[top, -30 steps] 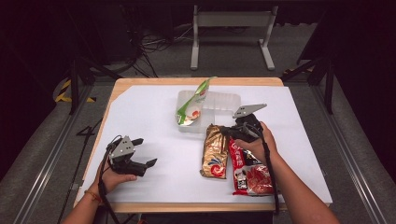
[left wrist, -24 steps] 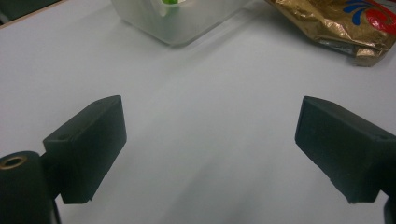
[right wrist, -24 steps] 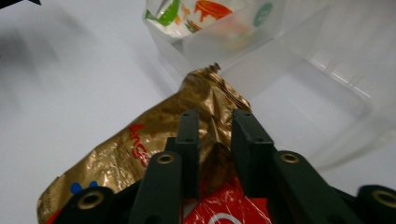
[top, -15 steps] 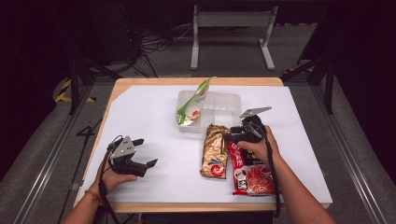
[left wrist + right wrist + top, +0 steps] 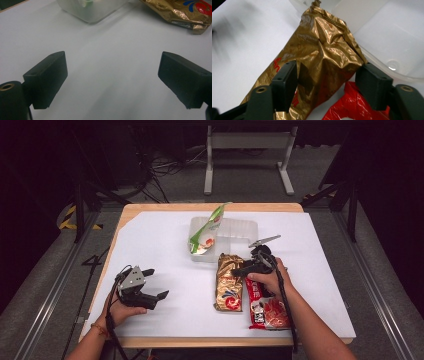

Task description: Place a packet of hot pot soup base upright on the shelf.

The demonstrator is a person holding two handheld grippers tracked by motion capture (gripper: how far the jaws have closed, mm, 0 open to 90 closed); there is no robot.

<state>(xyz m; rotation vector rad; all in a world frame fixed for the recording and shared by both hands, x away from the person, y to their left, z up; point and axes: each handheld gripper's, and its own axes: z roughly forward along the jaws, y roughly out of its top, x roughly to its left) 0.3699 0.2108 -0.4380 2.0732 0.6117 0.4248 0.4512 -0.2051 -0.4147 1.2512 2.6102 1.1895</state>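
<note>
While jaws have just been opening, right hand-held gripper (image 5: 325,82) straddles gold bag (image 5: 229,281), pads apart | left hand-held gripper (image 5: 150,284) wide open, empty, near left of counter (image 5: 165,245)

Table brightly lit, surroundings dark; gripper views soft, blurred.
</note>
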